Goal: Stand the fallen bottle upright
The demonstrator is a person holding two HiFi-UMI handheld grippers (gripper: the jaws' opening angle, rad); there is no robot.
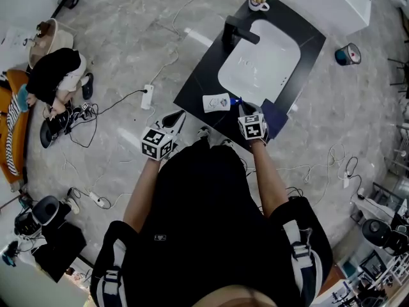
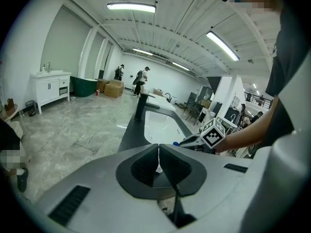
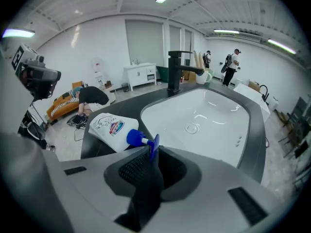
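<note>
A person in a black shirt is standing at a black countertop [image 1: 195,89] with a white sunken basin [image 1: 263,62], a gripper in each hand. The head view is showing the white plastic bottle [image 1: 216,102] lying on its side on the counter's near edge, between the basin and the person. Its long axis is running roughly along that edge, and its blue cap [image 3: 135,138] is pointing to the person's right.

Only the right gripper view is showing the grip. The right gripper [image 3: 154,150] is clenching the thin blue tip of the cap at the very ends of its jaws, while the bottle's base is pointing away and to the left.

The left gripper view is showing the left gripper [image 2: 158,149] squeezed closed on nothing, its pads meeting in a thin slit. It is hanging off the counter's corner, well apart from the bottle.

A black square faucet [image 1: 237,31] is rising behind the basin, with a white mug of wooden sticks [image 1: 259,2] beyond it. Grey marble floor [image 1: 128,50] is spreading around, strewn with cables and a white power strip [image 1: 147,96]. A crouching person in black [image 1: 57,75] is working near an orange seat. The gripper views are adding a white vanity cabinet [image 2: 51,86], ceiling strip lights [image 2: 131,7] and distant standing figures [image 2: 141,79].
</note>
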